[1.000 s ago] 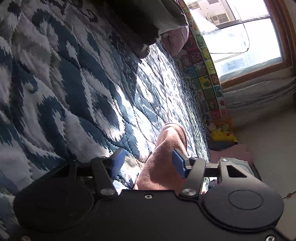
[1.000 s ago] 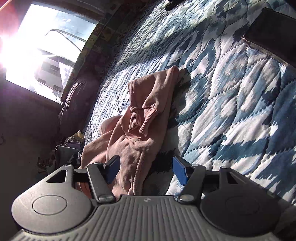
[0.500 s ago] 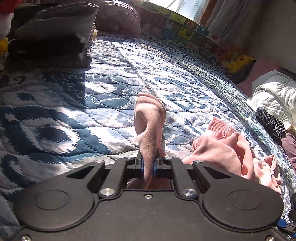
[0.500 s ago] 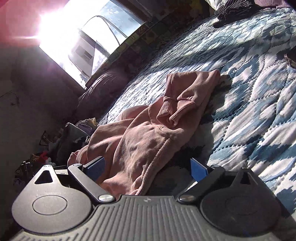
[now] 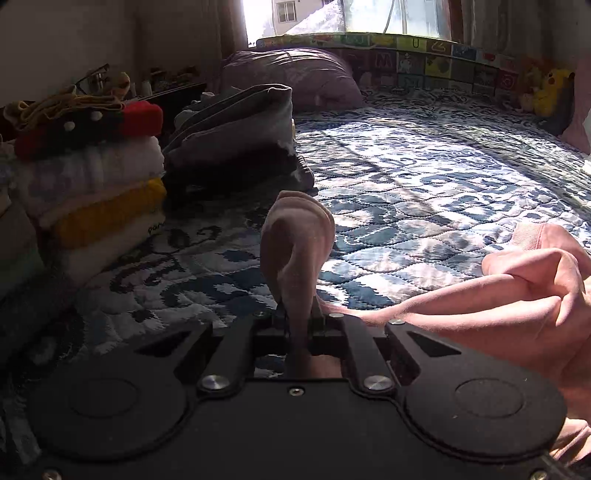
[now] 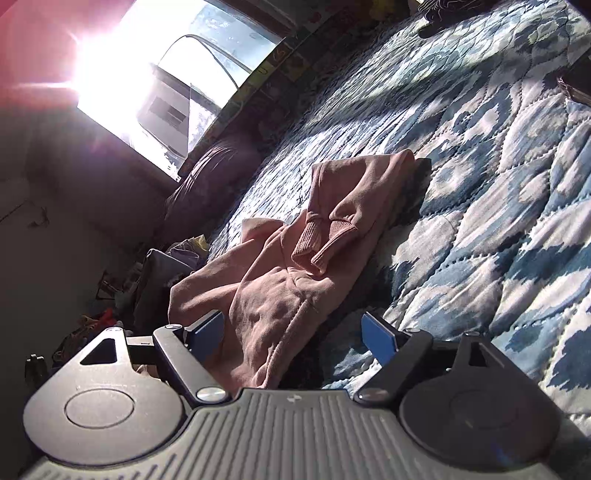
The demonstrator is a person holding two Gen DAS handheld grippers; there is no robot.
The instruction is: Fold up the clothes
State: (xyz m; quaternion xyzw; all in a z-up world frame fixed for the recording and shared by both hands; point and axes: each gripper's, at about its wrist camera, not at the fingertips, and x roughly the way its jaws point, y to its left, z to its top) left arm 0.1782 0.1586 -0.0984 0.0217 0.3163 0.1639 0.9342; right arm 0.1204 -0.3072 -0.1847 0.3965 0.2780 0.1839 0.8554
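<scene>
On my left wrist camera, the left gripper [image 5: 298,321] is clamped tight on a fold of the pink sweatshirt [image 5: 297,247]; the pinched cloth stands up as a rounded hump above the fingers, at 12 o'clock from the tool. The rest of that garment bunches in thick folds toward 3 o'clock and spreads onto the blue-and-white quilt [image 5: 424,184]. At 10 o'clock I see a stack of folded clothes [image 5: 92,184], red on top, then white, then yellow. Just beyond it, toward 11 o'clock, lies a dark grey folded pile [image 5: 236,129], with a mauve pillow [image 5: 295,77] behind it under the window [image 5: 351,14].

On my right wrist camera, the right gripper [image 6: 293,332] stands wide, its blue pads [image 6: 376,338] well apart and gripping nothing. The sweatshirt [image 6: 295,284] lies crumpled on the quilt [image 6: 498,221], running from between the fingers up toward 1 o'clock, with two ribbed cuffs [image 6: 321,243] lying together on top of it.
</scene>
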